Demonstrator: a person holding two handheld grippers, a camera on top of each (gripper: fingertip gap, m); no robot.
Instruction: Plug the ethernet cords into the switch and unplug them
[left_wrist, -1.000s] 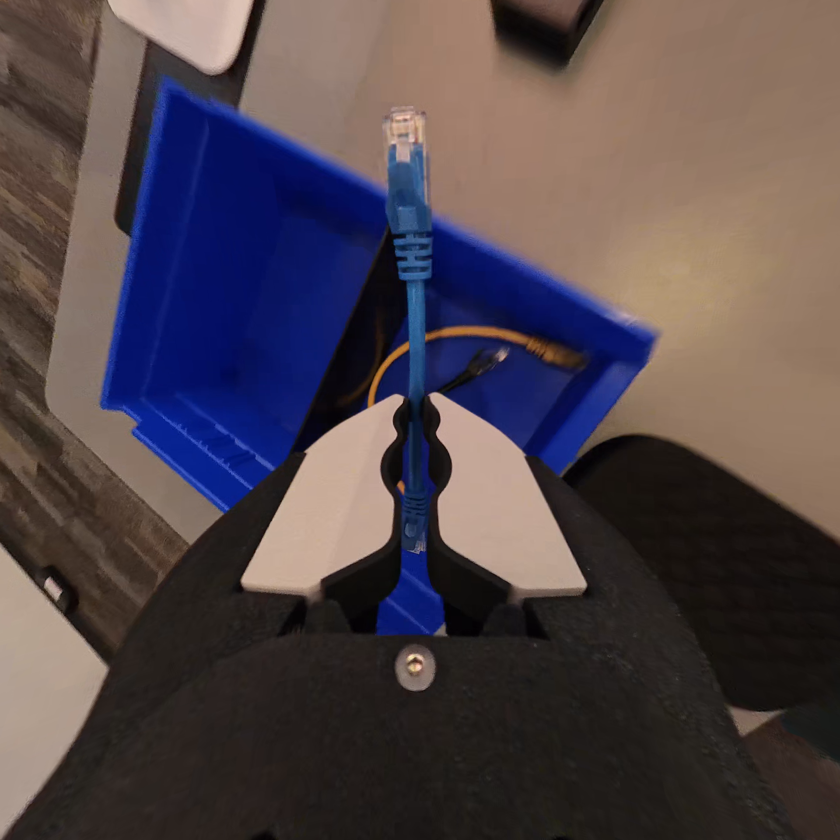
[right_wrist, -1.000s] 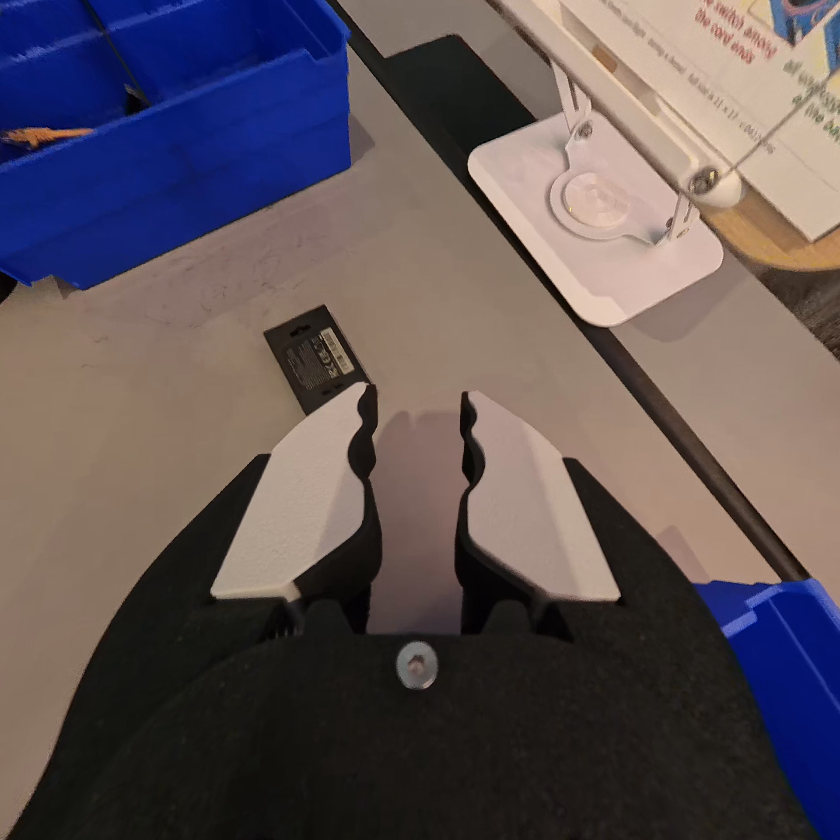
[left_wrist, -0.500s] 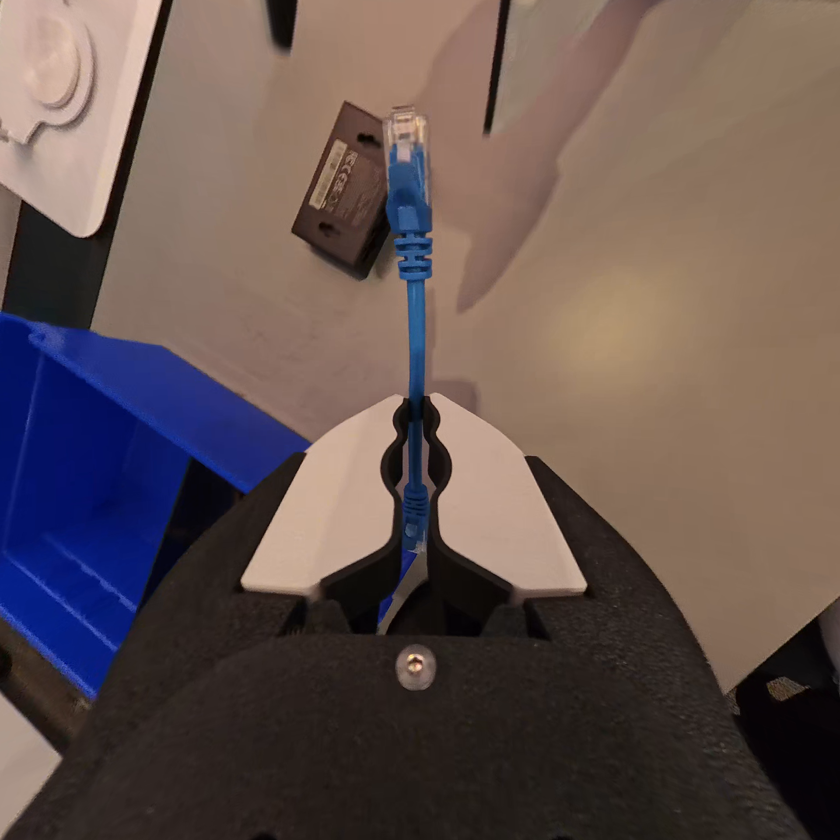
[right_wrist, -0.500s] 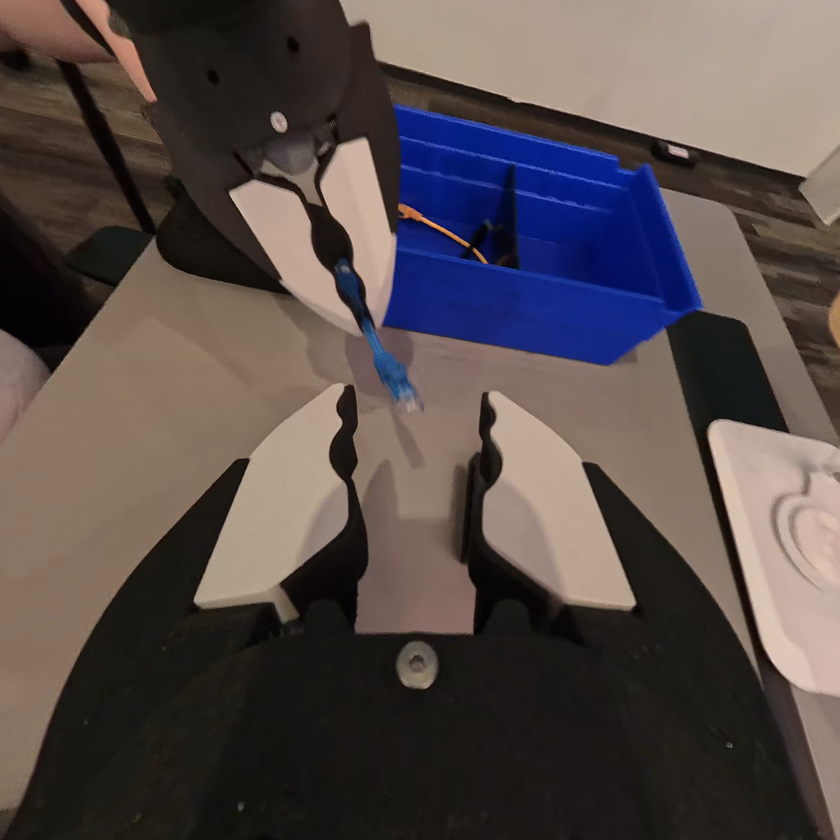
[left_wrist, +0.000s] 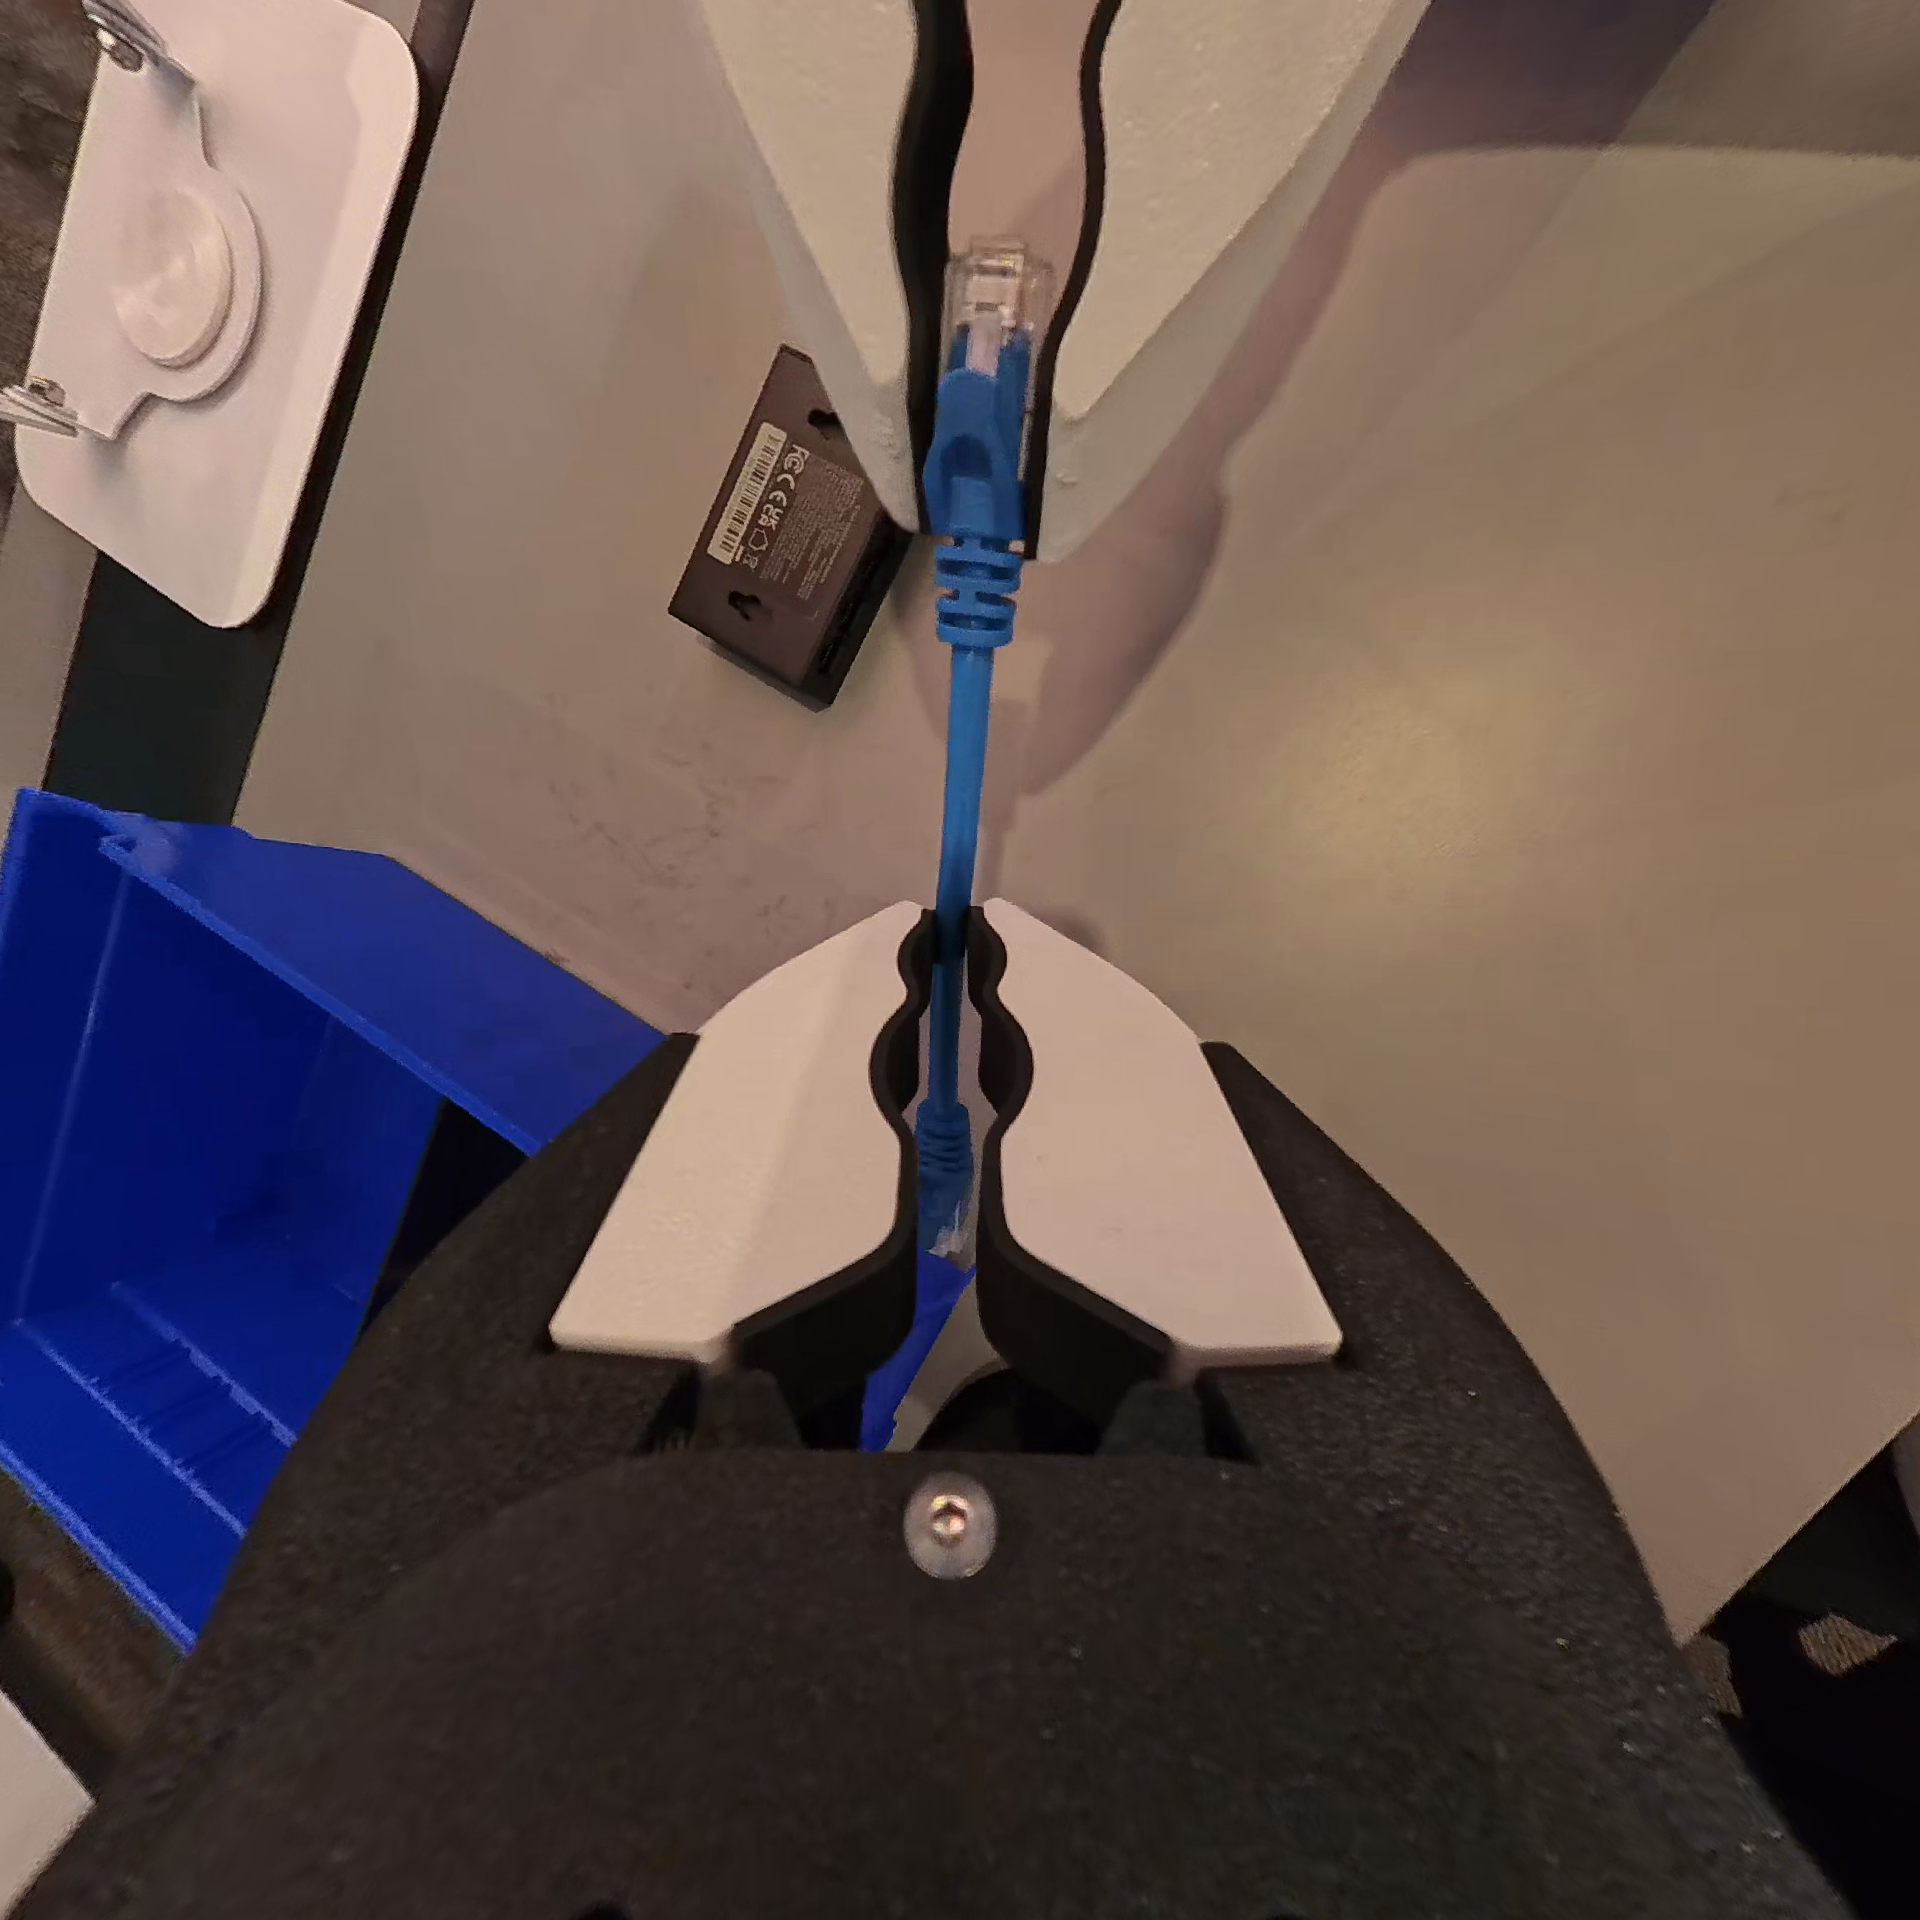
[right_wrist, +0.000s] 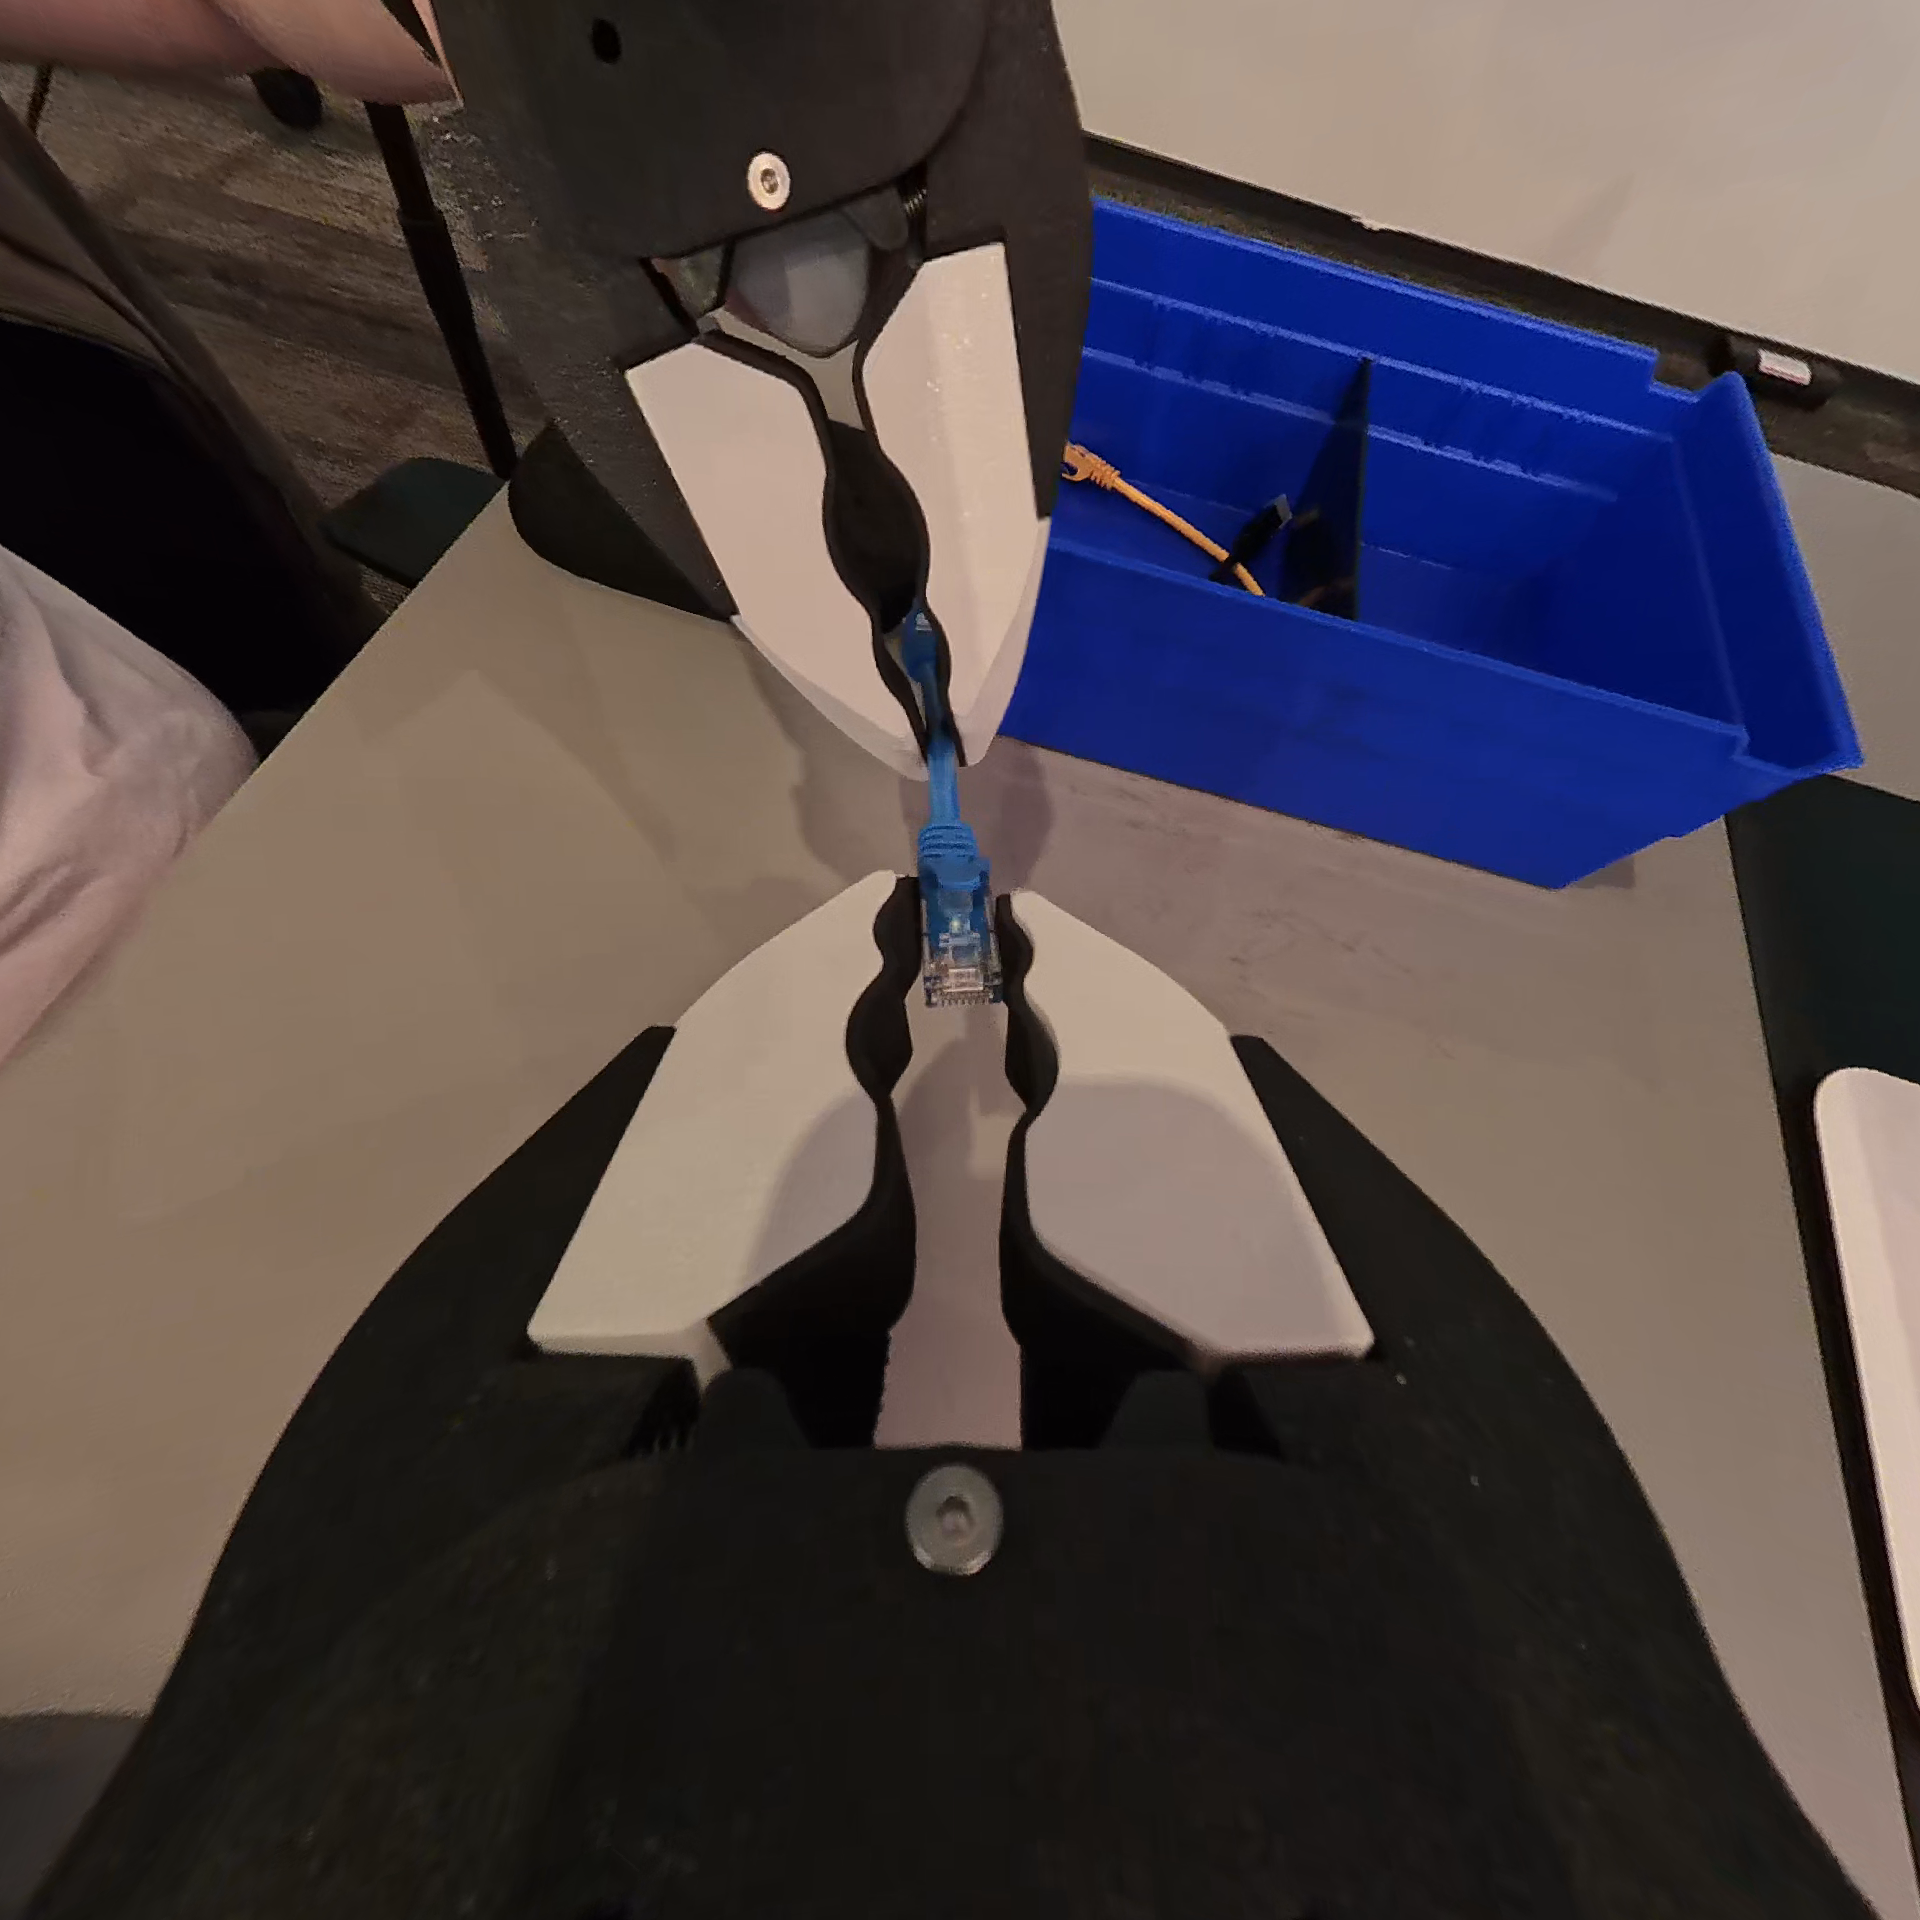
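Both grippers (narrow-gapped) on blue cord (left_wrist: 961, 790)

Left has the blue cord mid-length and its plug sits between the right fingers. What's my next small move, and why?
Probably close the right gripper on the plug of the blue cord. The clear connector already sits between its fingertips, but a small gap may remain on either side. The left gripper is shut on the cable, so keep it shut until the right grip is firm. The switch lies just behind on the table.

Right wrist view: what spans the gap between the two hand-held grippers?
Only the short blue ethernet cord. The left hand-held gripper clamps its middle; the clear-tipped plug sits between the right hand-held gripper's fingertips. Bare grey table lies beneath.
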